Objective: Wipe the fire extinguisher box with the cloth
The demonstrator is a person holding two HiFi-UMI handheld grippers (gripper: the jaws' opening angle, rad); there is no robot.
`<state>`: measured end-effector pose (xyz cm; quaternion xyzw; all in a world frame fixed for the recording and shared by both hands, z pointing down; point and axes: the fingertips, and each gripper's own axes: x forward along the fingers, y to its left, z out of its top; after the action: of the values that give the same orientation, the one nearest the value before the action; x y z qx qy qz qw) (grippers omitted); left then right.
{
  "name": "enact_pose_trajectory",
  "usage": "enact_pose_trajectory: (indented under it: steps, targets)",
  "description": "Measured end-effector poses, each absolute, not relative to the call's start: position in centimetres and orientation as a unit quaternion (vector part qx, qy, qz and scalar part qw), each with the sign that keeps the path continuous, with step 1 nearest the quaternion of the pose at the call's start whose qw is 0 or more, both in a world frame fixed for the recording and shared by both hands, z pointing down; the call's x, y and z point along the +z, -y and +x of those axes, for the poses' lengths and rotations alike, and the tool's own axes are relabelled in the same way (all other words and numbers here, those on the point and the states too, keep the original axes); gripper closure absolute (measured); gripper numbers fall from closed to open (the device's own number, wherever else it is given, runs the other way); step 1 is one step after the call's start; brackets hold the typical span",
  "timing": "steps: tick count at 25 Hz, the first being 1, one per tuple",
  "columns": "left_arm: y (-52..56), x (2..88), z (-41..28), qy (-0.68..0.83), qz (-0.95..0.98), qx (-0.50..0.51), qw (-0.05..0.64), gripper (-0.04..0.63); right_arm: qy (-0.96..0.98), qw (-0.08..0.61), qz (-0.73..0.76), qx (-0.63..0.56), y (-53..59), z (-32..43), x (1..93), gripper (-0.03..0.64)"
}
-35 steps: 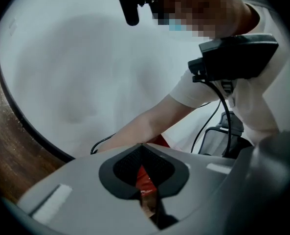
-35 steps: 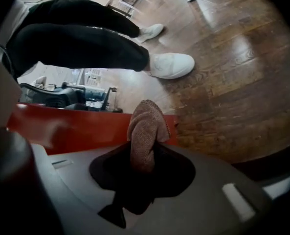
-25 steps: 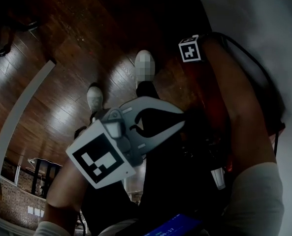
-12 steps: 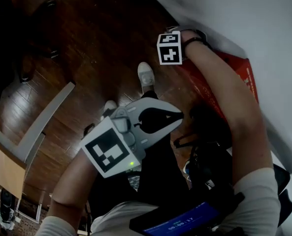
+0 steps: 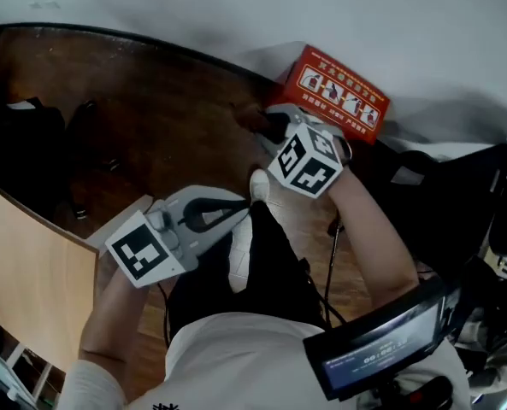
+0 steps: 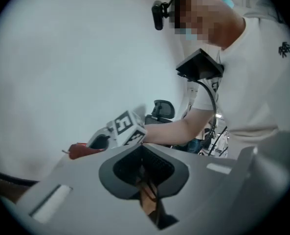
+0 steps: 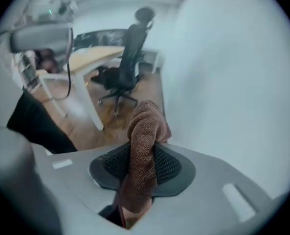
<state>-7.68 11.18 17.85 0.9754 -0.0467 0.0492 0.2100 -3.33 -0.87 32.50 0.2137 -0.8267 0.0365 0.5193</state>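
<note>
Jutting lengthwise past right tool (image 7: 145, 148) tips: cloth (image 7: 147, 124)

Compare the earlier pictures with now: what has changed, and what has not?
The right gripper, jaws shut on a brown cloth, has moved beside the red printed fire extinguisher box, now in plain view against the white wall. The left gripper stays shut, empty.
</note>
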Motion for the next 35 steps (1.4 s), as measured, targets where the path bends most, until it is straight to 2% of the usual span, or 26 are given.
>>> enact_pose_trajectory:
  steps: [6,9,15,20,27,35]
  targets:
    - [-16.8,13.9,-5.1,0.021,0.982,0.096,0.159,0.595,0.813,0.341,0.438,0.176,-16.1,7.3,22.5,0.499]
    - [-20.5,12.3,-3.7,0.023,0.985,0.106,0.132,0.595,0.793,0.295,0.499,0.187,-24.2,11.0,19.6,0.499]
    - [-28.8,9.8,-2.3,0.086,0.982,0.114,0.125,0.595,0.779,0.217,0.561,0.179,-37.4,15.4,16.0,0.499]
    - [-37.0,6.7,-3.8,0.088,0.977,0.149,0.125,0.595,0.784,0.198,0.566,0.162,-47.2,12.8,13.4,0.499]
    - [-40.2,5.8,-0.1,0.022,0.985,0.137,0.101,0.594,0.756,0.158,0.616,0.153,-49.1,14.2,12.0,0.497]
    - [-42.5,3.0,-7.2,0.001,0.989,0.112,0.092,0.595,0.763,0.150,0.617,0.125,-48.7,5.5,5.9,0.497]
